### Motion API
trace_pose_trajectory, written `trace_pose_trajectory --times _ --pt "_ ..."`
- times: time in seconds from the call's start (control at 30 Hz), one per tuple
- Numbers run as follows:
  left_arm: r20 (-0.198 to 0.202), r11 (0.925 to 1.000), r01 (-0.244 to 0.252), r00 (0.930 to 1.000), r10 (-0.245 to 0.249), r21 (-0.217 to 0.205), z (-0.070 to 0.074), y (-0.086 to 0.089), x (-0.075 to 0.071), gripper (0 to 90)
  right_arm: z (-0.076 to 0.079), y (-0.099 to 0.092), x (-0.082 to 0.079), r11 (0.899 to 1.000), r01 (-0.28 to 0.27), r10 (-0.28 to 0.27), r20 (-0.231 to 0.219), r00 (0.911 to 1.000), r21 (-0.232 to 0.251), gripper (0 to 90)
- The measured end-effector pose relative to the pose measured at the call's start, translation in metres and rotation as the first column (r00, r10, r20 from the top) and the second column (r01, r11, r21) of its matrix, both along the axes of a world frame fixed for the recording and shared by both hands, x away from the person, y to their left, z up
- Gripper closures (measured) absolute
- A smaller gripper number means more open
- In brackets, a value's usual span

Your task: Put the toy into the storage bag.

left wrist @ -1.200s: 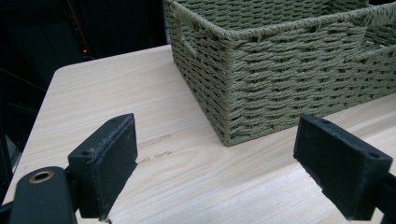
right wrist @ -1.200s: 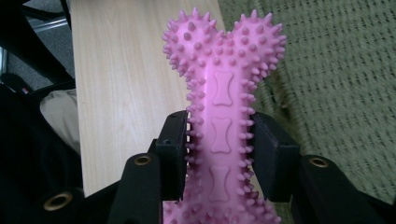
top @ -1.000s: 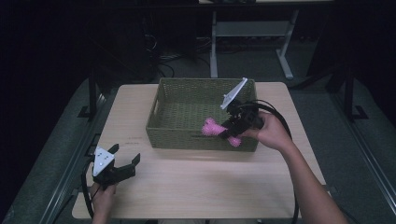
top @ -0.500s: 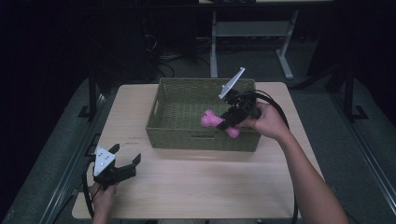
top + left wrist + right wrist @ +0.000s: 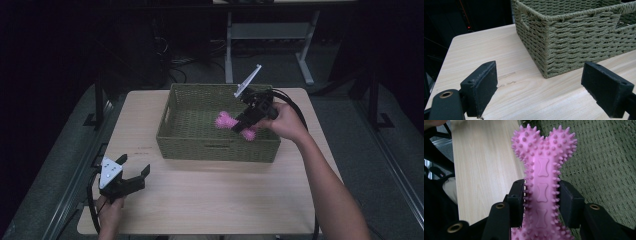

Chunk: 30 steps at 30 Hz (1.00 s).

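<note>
While the right gripper [image 5: 248, 120] is clamping a pink spiked bone toy [image 5: 543, 182] across its narrow shaft, the toy is hanging over the woven basket [image 5: 172, 141], toward the 3 o'clock side. Toy looks like light, soft rubber; the nubs are probably helping against slip, and the shaft seems the best place to hold it. Left gripper [image 5: 131, 175] is sitting at the table's [image 5: 210, 200] 7 o'clock corner, jaws spread wide, holding nothing.
</note>
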<state>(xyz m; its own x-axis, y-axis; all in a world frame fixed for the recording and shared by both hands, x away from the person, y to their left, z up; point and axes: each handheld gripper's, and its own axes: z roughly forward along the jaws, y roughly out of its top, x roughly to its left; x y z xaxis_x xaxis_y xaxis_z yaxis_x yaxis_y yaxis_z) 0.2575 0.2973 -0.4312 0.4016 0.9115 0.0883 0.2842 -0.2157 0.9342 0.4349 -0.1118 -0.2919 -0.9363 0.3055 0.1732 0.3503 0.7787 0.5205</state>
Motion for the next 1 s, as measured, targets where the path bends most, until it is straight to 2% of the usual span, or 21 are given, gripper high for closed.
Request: trace_pose_trajectory --times 0.13,0.47,0.87,1.0 --pt "0.000 1.0000 -0.001 1.0000 0.001 -0.002 0.000 0.000 0.000 13.0 -0.001 0.001 0.005 1.000 0.009 -0.009 -0.011 0.9999 -0.015 57.9" --pt "0.000 1.0000 0.000 1.0000 0.000 0.001 0.000 0.000 -0.001 13.0 -0.007 -0.002 0.022 0.999 0.044 -0.044 -0.028 0.9986 0.000 57.8" --pt "0.002 1.0000 -0.001 1.0000 0.001 -0.002 0.000 0.001 -0.001 13.0 -0.021 -0.011 0.043 0.993 0.114 -0.114 -0.063 0.9915 0.003 57.8" --pt "0.002 1.0000 -0.003 1.0000 0.003 -0.001 0.000 0.002 -0.001 13.0 -0.028 -0.011 0.048 0.992 0.128 -0.129 -0.078 0.9886 -0.022 57.8"
